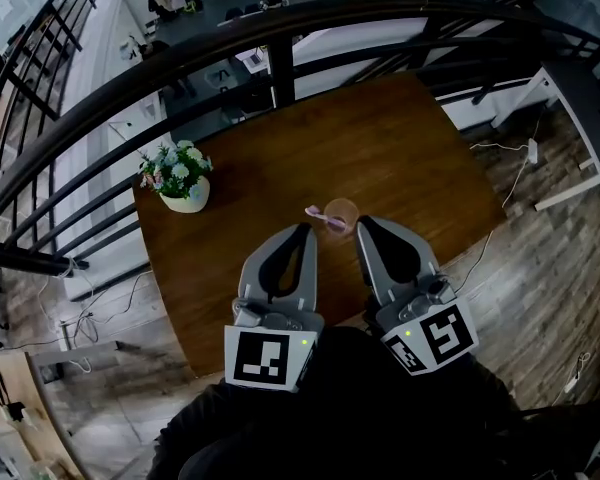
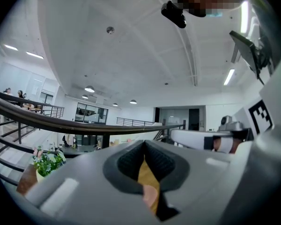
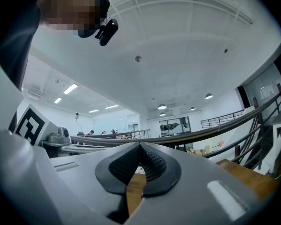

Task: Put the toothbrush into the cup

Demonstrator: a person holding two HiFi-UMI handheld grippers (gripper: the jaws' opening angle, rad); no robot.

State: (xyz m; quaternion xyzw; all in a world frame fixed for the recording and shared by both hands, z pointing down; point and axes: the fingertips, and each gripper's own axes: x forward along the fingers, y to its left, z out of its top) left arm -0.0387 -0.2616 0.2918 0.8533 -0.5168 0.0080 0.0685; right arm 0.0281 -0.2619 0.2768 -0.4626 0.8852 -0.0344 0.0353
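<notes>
A small translucent cup [image 1: 344, 211] stands on the brown wooden table [image 1: 400, 148], a little in front of the two grippers. A pink toothbrush [image 1: 323, 215] rests in it, its end sticking out over the rim to the left. My left gripper [image 1: 305, 227] is shut with nothing between its jaws, its tip just left of the cup. My right gripper [image 1: 361, 220] is also shut and empty, its tip right beside the cup. Both point level above the table. The left gripper view [image 2: 144, 142] and the right gripper view [image 3: 140, 145] show the jaws closed tip to tip.
A white pot of flowers [image 1: 185, 180] stands at the table's far left corner and shows in the left gripper view [image 2: 47, 162]. A black curved railing [image 1: 280, 28] runs past the table's far edge. Cables [image 1: 510, 183] lie on the floor to the right.
</notes>
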